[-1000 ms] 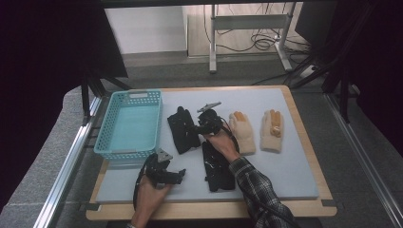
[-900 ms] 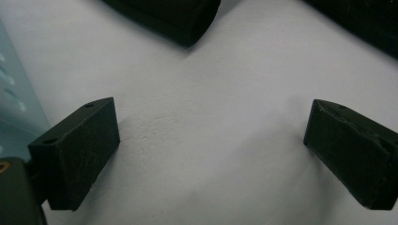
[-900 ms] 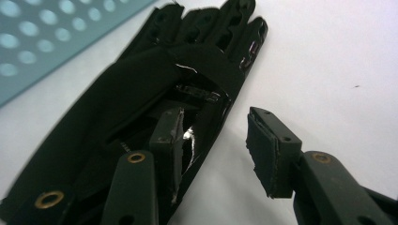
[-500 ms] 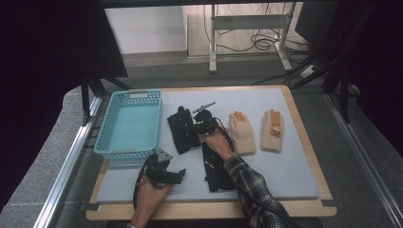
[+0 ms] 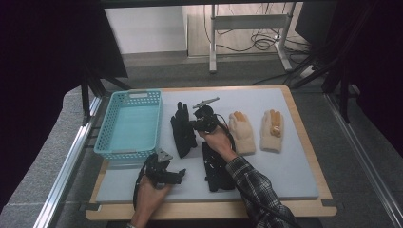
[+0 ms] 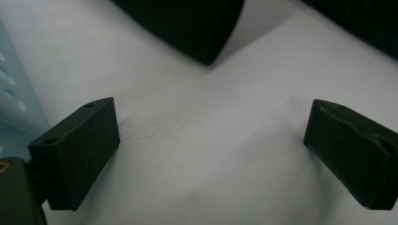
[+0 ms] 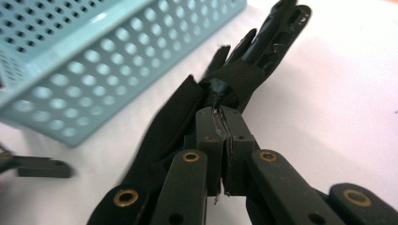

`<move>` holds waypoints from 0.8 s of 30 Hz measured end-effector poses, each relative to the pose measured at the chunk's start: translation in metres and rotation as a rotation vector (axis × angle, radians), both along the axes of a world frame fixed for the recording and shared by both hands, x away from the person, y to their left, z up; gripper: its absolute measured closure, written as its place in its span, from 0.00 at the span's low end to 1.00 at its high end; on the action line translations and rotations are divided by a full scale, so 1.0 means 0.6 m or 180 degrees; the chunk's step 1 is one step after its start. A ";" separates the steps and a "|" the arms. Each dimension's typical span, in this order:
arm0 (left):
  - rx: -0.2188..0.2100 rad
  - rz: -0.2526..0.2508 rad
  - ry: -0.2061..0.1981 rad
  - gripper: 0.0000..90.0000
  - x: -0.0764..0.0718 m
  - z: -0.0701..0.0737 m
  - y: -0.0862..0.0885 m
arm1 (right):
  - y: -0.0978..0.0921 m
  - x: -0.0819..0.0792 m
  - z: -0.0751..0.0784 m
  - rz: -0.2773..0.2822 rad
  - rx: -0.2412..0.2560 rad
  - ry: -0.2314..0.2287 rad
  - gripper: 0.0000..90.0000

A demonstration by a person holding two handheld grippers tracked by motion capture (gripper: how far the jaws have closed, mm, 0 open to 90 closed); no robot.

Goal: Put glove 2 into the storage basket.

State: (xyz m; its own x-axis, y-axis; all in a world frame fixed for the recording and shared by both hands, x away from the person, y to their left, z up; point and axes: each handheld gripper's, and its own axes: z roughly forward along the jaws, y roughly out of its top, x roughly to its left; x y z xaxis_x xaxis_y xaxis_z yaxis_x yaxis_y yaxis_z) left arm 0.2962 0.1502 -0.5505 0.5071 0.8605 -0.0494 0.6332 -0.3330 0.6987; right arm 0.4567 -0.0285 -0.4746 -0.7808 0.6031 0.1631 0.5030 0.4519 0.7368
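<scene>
Pinching a black glove (image 7: 197, 112), the right gripper (image 7: 224, 136) has fingers pressed together; left gripper (image 6: 211, 154) fingers spread wide.

2 cream gloves (image 5: 259, 131) – rt of mat (image 5: 304, 156).

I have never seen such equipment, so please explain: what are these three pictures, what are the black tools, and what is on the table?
No robot is here. A person holds a hand tool with two jaws in each hand. The high view looks down on the table from above. Each of the other two views comes from a camera riding on one tool.

The left gripper rests near the front edge, jaws wide apart over bare surface in its own view. The right gripper has its jaws shut, pinching the black glove that lies beside the blue basket. A second black glove lies nearer the person, and two cream gloves lie to the right.
</scene>
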 end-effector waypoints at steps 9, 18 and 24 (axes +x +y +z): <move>-0.0004 0.0000 -0.0009 0.05 0.000 0.000 0.000 | -0.034 -0.031 0.062 -0.0011 0.0105 -0.0130 0.96; -0.0009 0.0007 -0.0013 0.05 0.000 0.000 0.000 | -0.115 -0.061 0.113 -0.0137 0.0072 -0.0208 0.96; -0.0018 0.0011 -0.0016 0.05 0.000 -0.001 -0.001 | -0.188 -0.069 0.123 -0.0346 -0.0064 -0.0235 0.96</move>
